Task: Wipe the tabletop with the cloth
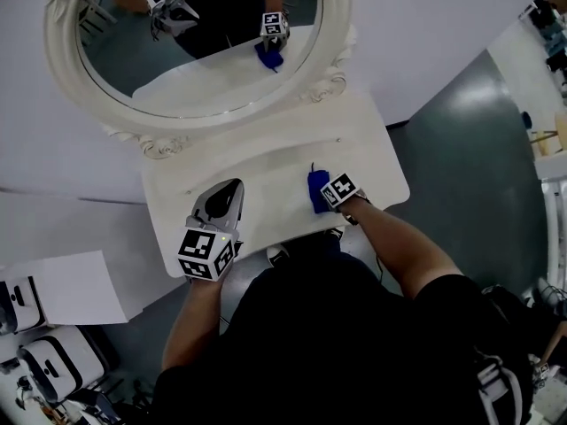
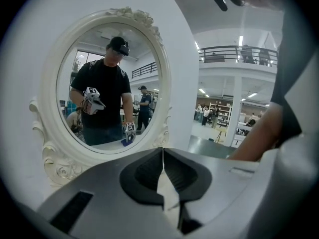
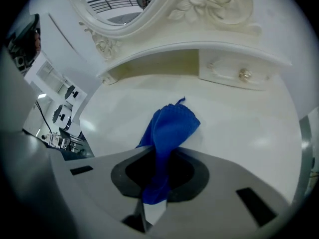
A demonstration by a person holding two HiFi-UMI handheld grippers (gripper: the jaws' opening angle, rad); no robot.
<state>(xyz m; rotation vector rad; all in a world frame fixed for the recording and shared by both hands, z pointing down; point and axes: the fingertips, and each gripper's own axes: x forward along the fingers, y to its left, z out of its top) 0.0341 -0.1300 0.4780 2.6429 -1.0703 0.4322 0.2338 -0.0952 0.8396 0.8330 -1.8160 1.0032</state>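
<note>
Head view shows the left tool (image 1: 232, 189) over the left front of the counter (image 1: 266, 162), its jaws pressed together on nothing. Further right, the right tool (image 1: 324, 195) is clamped on a bunched blue cloth (image 3: 170, 125) whose free end lies on the counter. Only a narrow fold is pinched, so a hard stroke could drag it loose or let bare jaws scrape the white top.

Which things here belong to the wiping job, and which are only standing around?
For the job: blue cloth, right gripper shut on it, white tabletop.
Not in use: oval mirror, small drawer, left gripper, which is shut and empty.
</note>
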